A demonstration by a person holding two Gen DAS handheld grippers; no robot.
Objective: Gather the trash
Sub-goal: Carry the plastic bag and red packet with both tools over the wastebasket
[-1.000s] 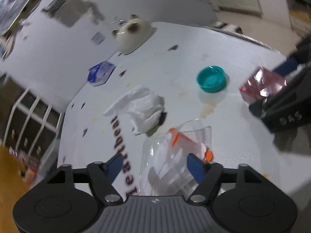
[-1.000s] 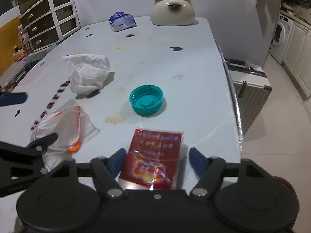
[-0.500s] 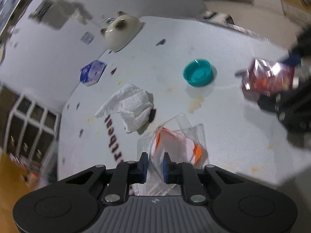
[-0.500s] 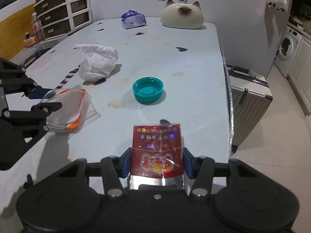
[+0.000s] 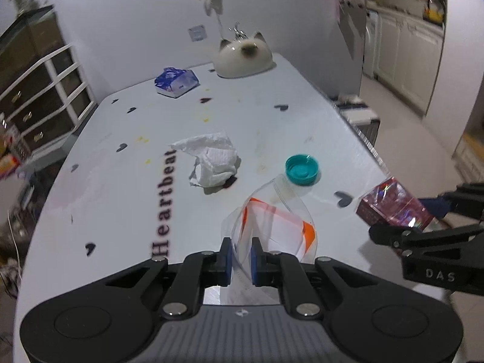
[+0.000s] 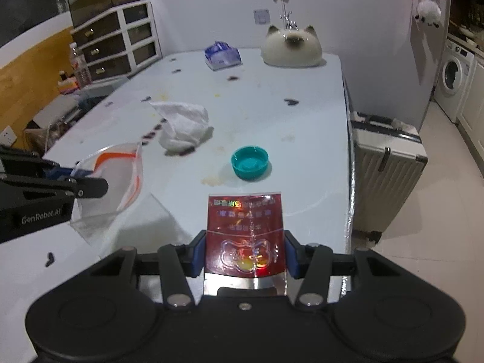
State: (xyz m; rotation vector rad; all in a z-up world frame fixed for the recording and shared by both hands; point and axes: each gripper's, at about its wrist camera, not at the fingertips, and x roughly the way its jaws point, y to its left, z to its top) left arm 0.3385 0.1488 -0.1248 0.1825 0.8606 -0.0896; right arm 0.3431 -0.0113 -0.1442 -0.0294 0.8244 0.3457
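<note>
The left claw [image 5: 239,259] is pinched on a clear plastic bag [image 5: 273,227] with orange stripes, its blue fingers [image 5: 225,260] pressed against the bag's near edge; the bag is lifted off the white desk [image 5: 115,193] and bulges open ahead of the claw. Ahead of this claw and a little to its left lies a crumpled paper towel [image 5: 211,163] on the desk, just beside the printed word "Heartbeat". Further ahead, near the far end of the desk, sit a blue tissue pack [image 5: 176,81] and, to its right, a cat-shaped ceramic dish [image 5: 245,57]. Ahead and to the right of the left claw, a teal bottle cap [image 5: 302,170] rests open side up on the desk, near a brown stain.

The right claw [image 6: 244,255] grips a red foil wrapper [image 6: 245,236] between its blue fingers [image 6: 198,254], one pressed on each side edge, with the wrapper raised above the desk's near right corner. The teal cap lies straight ahead of this claw, the paper towel ahead and to its left. To its right, off the desk, a pale suitcase [image 6: 387,157] stands on the floor.
</note>
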